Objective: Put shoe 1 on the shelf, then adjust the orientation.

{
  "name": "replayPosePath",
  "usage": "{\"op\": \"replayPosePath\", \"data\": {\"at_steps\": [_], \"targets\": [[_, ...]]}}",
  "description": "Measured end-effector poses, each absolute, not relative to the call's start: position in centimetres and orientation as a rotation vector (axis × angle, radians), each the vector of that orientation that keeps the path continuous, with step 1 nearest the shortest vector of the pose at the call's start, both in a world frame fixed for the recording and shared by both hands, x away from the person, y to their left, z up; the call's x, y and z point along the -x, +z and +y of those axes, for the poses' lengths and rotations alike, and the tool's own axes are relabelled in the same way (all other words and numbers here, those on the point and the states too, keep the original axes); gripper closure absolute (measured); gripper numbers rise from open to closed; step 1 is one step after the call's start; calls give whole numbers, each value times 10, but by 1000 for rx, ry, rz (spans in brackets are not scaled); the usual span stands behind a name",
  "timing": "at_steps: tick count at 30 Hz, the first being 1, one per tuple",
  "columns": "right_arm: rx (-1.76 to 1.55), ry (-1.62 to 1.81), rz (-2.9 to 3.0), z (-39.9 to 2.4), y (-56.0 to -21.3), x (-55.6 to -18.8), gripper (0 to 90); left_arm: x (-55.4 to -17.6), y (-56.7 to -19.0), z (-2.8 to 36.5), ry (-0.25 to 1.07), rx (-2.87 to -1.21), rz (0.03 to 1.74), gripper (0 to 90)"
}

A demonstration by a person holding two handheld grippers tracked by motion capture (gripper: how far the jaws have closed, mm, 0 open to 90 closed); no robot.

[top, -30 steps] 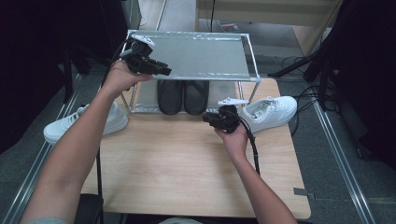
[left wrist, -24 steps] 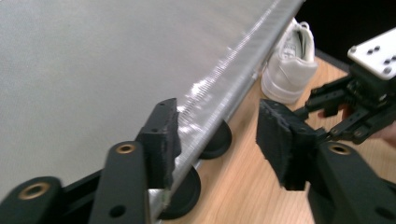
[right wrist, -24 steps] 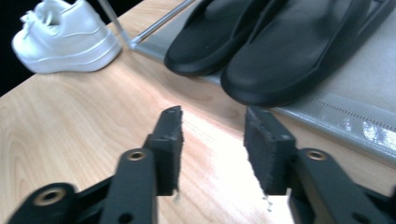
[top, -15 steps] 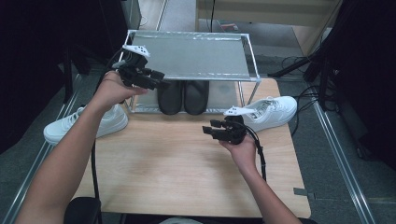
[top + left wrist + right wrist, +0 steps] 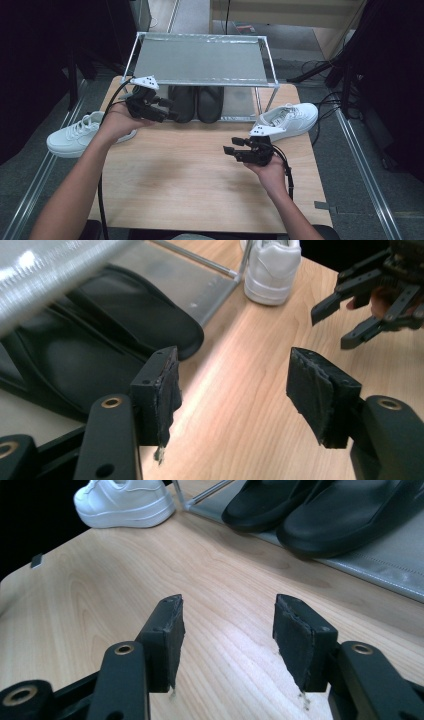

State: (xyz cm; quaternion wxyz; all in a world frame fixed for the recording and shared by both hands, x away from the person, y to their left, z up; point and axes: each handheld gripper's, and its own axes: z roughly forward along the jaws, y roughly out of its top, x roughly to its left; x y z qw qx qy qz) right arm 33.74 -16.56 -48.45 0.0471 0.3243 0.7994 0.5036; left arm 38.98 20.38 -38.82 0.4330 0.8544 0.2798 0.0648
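Centrally, at twelve o'clock, a shelf rack (image 5: pixel 200 62) was recorded; two black slippers (image 5: pixel 196 102) were kept on its lower tier. Left gripper (image 5: pixel 172 111), just beside them, and right gripper (image 5: pixel 231 149) had just been opening, nothing held. White sneakers (image 5: pixel 287 120) were noted at three and nine o'clock.

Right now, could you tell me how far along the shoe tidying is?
Done: the black slippers sit side by side on the rack's lower shelf. In hand: nothing; the left tool and right tool are both open and empty. Left: two white sneakers, one at the table's left edge, one at its right.
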Motion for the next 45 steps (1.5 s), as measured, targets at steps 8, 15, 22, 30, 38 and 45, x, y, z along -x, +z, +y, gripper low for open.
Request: {"op": "replayPosePath", "data": {"at_steps": [8, 15, 22, 30, 38, 45], "targets": [[-1012, 1532, 2405, -165, -488, -338, 496, -374, -416, 207, 134, -2104, 751, 391], [-1007, 1533, 2421, -163, -489, -342, 485, -362, -433, 214, 114, -2124, 783, 386], [-1029, 1564, 2416, -166, -487, -343, 485, -353, -443, 221, 106, -2106, 812, 387], [-1019, 1551, 2432, -162, -488, -345, 486, -346, -450, 231, 124, -2107, 860, 393], [-1021, 1544, 2452, -161, -489, -346, 485, -342, -453, 255, 163, -2094, 923, 407], [-1019, 1533, 2461, -159, -490, -346, 485, -339, -454, 277, 204, -2086, 996, 416]]}}
